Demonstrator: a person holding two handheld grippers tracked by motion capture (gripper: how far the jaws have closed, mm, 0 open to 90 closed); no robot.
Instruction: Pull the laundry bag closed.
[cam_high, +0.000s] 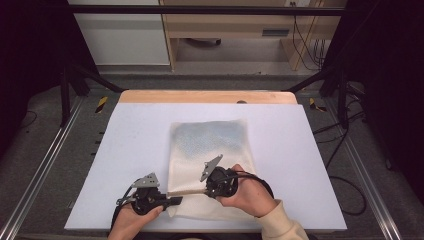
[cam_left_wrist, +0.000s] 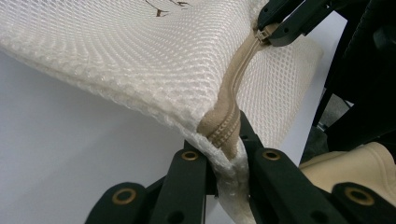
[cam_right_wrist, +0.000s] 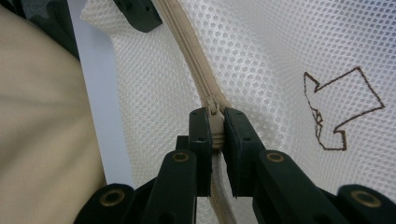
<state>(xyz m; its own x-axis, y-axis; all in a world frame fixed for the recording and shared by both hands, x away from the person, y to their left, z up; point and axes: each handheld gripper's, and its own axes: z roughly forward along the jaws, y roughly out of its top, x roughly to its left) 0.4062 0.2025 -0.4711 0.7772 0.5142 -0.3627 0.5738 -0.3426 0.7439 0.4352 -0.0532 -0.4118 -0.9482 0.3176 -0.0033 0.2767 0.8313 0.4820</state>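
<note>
On the pale grey worktop (cam_high: 125, 150) lies a cream mesh zippered bag (cam_high: 210, 145), its near edge lifted. The left tongs (cam_high: 172, 201) are clenched on the bag's corner at the beige zipper (cam_left_wrist: 233, 100) end. The right tongs (cam_right_wrist: 215, 128) grip what looks like the zipper pull (cam_right_wrist: 214, 112).

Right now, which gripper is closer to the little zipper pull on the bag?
Right. The right gripper is clamped on the zipper pull itself. The left gripper pinches the mesh bag corner at the zipper's end, farther along.
</note>
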